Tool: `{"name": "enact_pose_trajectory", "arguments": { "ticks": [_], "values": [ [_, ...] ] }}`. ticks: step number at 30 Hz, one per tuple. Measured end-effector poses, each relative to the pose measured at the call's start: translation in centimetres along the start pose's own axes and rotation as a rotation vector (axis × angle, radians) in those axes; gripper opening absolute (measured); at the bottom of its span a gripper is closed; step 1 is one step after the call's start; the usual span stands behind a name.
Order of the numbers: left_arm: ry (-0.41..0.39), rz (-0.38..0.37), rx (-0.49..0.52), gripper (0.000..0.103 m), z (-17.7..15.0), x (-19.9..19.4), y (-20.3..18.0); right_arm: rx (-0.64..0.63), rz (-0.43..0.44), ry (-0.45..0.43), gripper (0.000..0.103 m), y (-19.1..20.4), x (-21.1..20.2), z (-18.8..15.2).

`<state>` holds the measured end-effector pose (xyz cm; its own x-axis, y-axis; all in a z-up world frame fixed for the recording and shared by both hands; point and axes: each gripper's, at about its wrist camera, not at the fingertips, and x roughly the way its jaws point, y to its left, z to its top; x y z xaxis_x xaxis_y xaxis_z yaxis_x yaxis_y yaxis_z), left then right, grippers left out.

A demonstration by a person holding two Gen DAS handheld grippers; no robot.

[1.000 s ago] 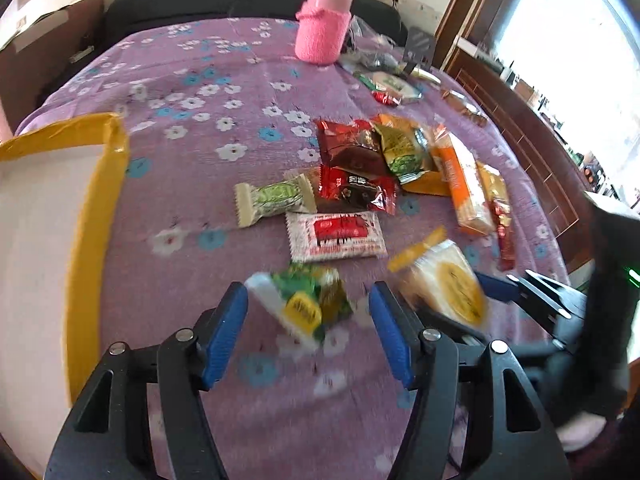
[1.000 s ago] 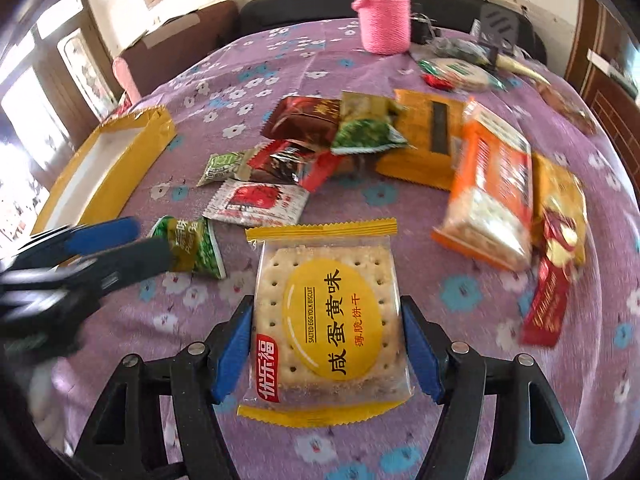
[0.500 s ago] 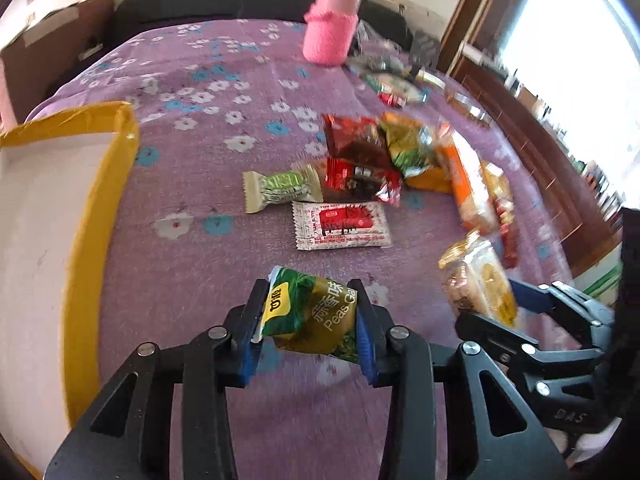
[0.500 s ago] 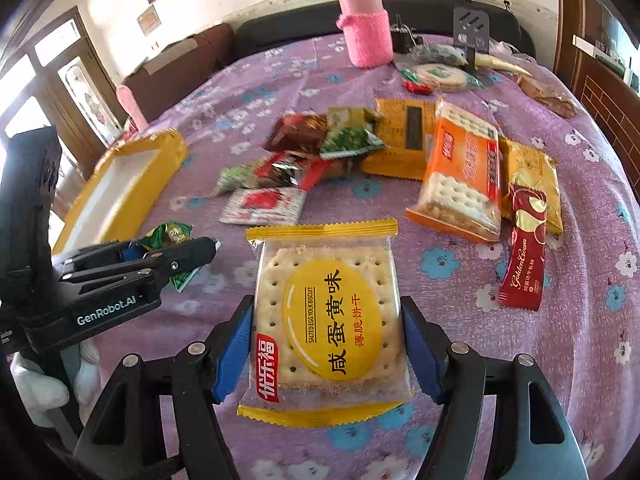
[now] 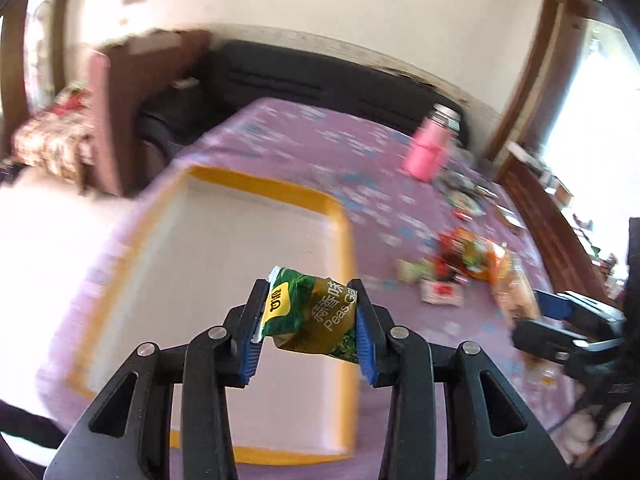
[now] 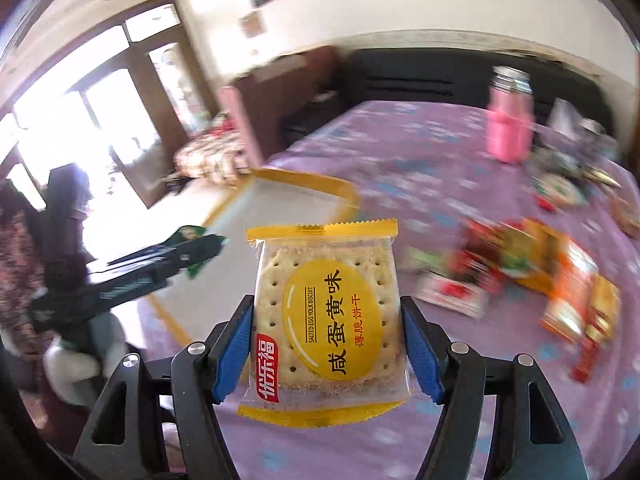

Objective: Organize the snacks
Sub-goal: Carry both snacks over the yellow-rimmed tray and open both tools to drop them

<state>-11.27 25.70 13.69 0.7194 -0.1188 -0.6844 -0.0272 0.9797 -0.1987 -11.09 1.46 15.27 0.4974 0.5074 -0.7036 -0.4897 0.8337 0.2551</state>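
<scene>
My left gripper (image 5: 310, 328) is shut on a green peas packet (image 5: 316, 312), held in the air over the right rim of the yellow-edged white tray (image 5: 344, 240). My right gripper (image 6: 328, 344) is shut on a yellow egg-yolk biscuit pack (image 6: 326, 320), lifted above the purple cloth. In the right wrist view the left gripper (image 6: 192, 252) shows at the left over the tray (image 6: 312, 182), with the green packet (image 6: 188, 236) peeking out. In the left wrist view the right gripper (image 5: 560, 320) sits at the right edge.
A heap of loose snack packets (image 5: 460, 268) (image 6: 520, 268) lies on the flowered purple tablecloth (image 5: 320, 148) to the right of the tray. A pink bottle (image 5: 430, 148) (image 6: 510, 120) stands at the far side. A dark sofa and wooden furniture lie behind the table.
The left gripper closed on the green packet, lifted it and swung left over the tray. The right gripper rose with the biscuit pack and turned toward the tray.
</scene>
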Motion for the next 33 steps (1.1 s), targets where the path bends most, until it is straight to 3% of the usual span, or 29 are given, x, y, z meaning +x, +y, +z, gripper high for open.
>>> {"name": "enact_pose_trajectory", "arguments": {
  "ticks": [3, 6, 11, 16, 19, 24, 28, 33],
  "values": [
    [-0.016, 0.087, 0.009, 0.037, 1.2, -0.4, 3.2, 0.0, 0.121, 0.025, 0.07, 3.5, 2.6, 2.6],
    [0.027, 0.143, -0.012, 0.037, 1.0, 1.4, 6.3, -0.005, 0.16, 0.074, 0.07, 6.6, 7.1, 3.6],
    [0.138, 0.131, -0.086, 0.037, -1.2, 5.9, 10.0, -0.039, 0.106, 0.185, 0.07, 10.1, 15.5, 1.6],
    [0.199, 0.138, -0.096, 0.038, -2.8, 8.4, 10.9, -0.096, 0.028, 0.249, 0.07, 11.7, 20.3, -0.3],
    [0.208, 0.148, -0.1, 0.038, -3.3, 8.7, 11.0, -0.115, 0.009, 0.267, 0.07, 12.3, 21.4, -0.7],
    [0.196, 0.132, -0.139, 0.049, -3.1, 7.9, 11.7, -0.109, 0.0, 0.28, 0.07, 12.4, 22.4, -0.7],
    [0.186, 0.138, -0.163, 0.05, -3.0, 7.1, 11.8, -0.068, 0.015, 0.261, 0.071, 12.4, 21.5, -1.0],
    [0.095, 0.156, -0.216, 0.05, -2.8, 4.0, 11.1, -0.048, 0.048, 0.212, 0.071, 12.3, 19.5, -0.4]
  ]
}}
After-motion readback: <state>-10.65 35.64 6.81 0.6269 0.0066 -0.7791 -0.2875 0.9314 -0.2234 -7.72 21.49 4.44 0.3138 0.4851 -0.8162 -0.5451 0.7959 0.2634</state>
